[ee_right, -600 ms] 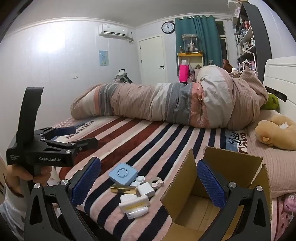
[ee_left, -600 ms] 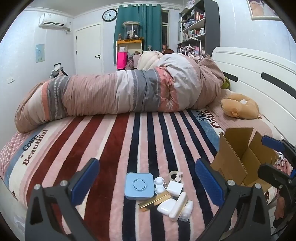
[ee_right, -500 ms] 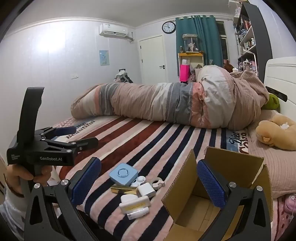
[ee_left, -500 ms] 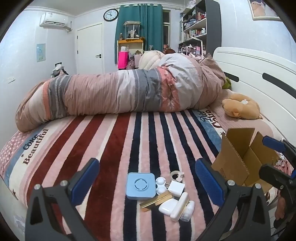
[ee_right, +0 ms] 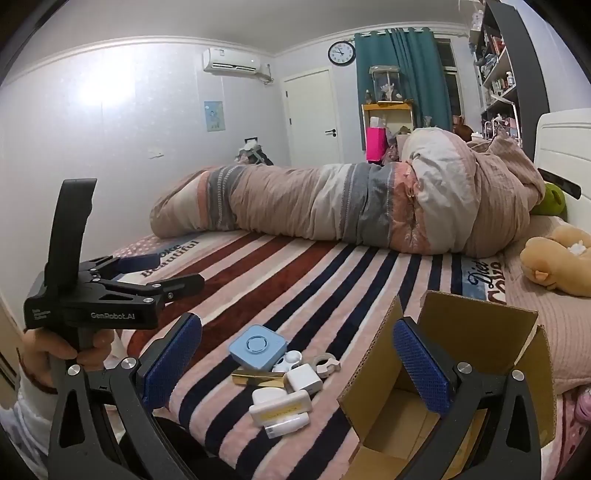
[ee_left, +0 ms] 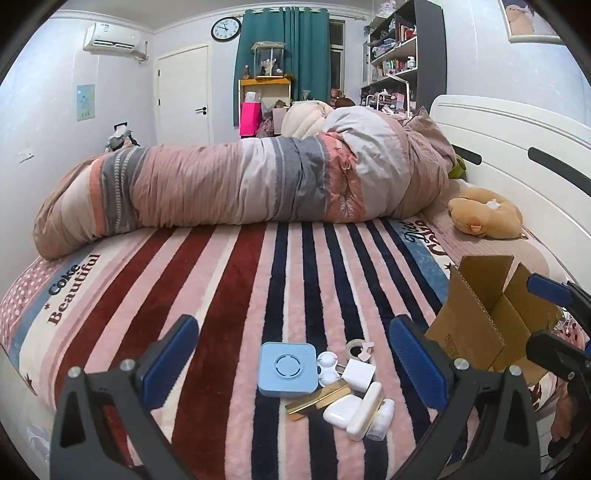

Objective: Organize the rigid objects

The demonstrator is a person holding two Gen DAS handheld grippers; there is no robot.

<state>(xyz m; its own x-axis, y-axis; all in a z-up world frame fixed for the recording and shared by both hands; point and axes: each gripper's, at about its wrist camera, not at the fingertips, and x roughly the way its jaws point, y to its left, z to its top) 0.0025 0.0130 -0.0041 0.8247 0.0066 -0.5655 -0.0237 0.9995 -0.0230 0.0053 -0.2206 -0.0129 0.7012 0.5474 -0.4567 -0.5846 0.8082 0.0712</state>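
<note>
Blue-padded fingers (ee_left: 168,356) on both grippers are gaping wide, holding nothing. The left gripper (ee_left: 293,363) is barely drifting, the pile of small white and blue plastic objects (ee_left: 325,382) lower-centre sitting untouched, the open brown cardboard box (ee_right: 458,373) waiting at lower right.

The setting is a home bedroom. A bed with a striped plush blanket (ee_left: 229,295) fills the foreground, with a rolled duvet (ee_left: 240,184) across it at 12 o'clock and a white headboard (ee_left: 517,147) at 2 o'clock. A plush toy (ee_left: 484,218) lies beside the headboard. On the far walls are a wall clock (ee_left: 226,28), teal curtains (ee_left: 284,55), a white door (ee_left: 183,96) at 11 o'clock, an air conditioner (ee_left: 112,37) and crowded shelves (ee_left: 399,55) at 1 o'clock.
</note>
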